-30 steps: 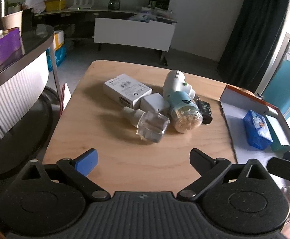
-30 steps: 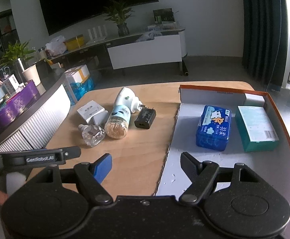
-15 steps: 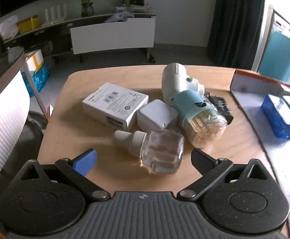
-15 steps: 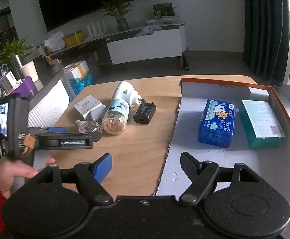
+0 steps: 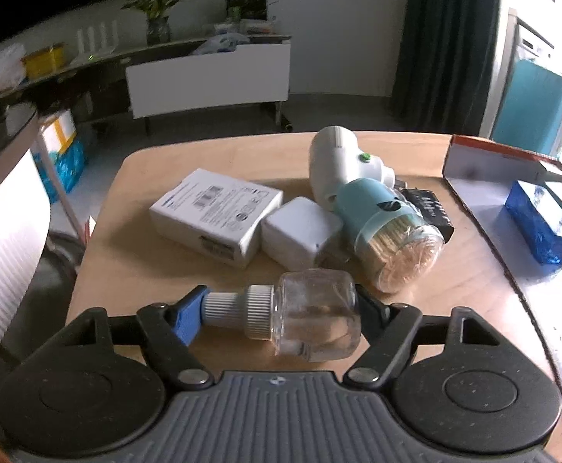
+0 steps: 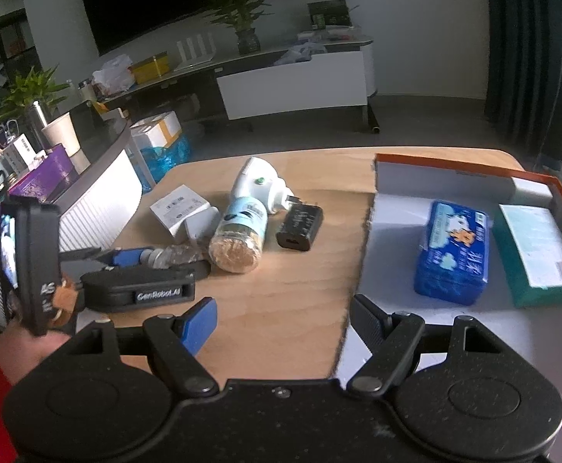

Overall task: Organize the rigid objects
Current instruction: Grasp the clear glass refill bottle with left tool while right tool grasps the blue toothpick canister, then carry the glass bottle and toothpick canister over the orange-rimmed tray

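Two boxes already sit in the tray [image 6: 474, 177]; my left gripper [image 5: 277, 310] is closing lengthwise on the glass bottle [image 5: 312, 314], right gripper [image 6: 285, 318] spread empty, five items left on the table [image 6: 281, 293].

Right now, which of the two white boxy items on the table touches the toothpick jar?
The small white charger cube: it sits against the toothpick jar. The flat white carton lies farther left, beyond the cube.

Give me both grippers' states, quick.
Left gripper: jaws closing on the clear glass bottle, pads at its cap and base.
Right gripper: open, holding nothing, above the table.
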{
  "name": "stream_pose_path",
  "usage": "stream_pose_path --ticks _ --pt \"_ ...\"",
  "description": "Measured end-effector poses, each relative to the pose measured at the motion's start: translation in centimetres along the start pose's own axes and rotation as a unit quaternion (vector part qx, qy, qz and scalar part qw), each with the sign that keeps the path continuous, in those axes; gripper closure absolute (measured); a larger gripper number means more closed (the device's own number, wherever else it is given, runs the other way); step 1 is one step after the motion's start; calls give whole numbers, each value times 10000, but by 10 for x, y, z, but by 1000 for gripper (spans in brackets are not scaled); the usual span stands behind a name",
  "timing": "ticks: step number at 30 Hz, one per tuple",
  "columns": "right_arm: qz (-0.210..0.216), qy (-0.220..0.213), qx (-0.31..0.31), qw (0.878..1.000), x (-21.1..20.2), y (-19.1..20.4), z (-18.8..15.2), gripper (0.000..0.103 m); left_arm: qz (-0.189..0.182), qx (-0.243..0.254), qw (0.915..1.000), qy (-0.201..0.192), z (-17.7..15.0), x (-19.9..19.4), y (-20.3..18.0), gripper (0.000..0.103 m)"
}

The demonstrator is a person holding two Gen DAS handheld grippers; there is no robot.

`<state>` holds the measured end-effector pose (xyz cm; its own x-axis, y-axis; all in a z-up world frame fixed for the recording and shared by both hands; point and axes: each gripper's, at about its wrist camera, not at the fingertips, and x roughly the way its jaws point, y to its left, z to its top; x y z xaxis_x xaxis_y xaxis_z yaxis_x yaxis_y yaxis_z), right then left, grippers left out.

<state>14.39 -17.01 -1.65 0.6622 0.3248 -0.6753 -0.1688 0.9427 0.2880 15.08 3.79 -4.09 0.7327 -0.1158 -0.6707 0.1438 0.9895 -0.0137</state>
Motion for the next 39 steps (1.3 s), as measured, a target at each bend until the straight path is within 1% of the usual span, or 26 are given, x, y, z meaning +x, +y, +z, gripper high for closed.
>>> stream_pose_path --ticks 5,9,11,14,17,18,20,22,23,24,27,31,34,39 --pt "186 8 -69 9998 20 12 15 14 151 -545 9984 26 -4 -23 16 24" --pt "264 50 -291 9992 46 26 30 14 151 -877 9960 -102 -7 -44 25 24" --pt "257 119 -386 9989 61 33 37 14 167 -919 9955 -179 -7 -49 27 24" --pt "196 234 -594 9978 83 42 46 18 182 -861 9957 -296 -4 -51 25 24" --pt "145 356 -738 9965 102 49 52 30 147 -909 9952 -334 -4 -50 27 24" --pt "97 428 -787 9959 108 50 53 28 145 -935 9950 -334 -4 -48 28 24" --pt "-36 515 -902 9946 120 52 54 28 150 -956 9947 -343 -4 -47 29 24" --pt "32 472 -846 9953 125 51 56 30 117 -984 9945 -351 -5 -47 30 24" --pt "60 466 -808 9956 127 49 57 36 102 -993 9944 -358 -5 -47 30 24" --pt "95 458 -811 9956 129 49 59 40 97 -1000 9943 -361 -6 -47 30 24" --pt "243 486 -868 9947 132 45 61 42 52 -1035 9940 -348 -6 -46 31 24" --pt "411 592 -659 9952 127 32 58 45 76 -1026 9940 -362 -7 -47 32 24" --pt "367 600 -688 9951 113 32 48 46 55 -1029 9941 -349 -8 -49 31 24" --pt "353 357 -438 9978 75 28 30 46 45 -969 9945 -391 -6 -56 24 24"
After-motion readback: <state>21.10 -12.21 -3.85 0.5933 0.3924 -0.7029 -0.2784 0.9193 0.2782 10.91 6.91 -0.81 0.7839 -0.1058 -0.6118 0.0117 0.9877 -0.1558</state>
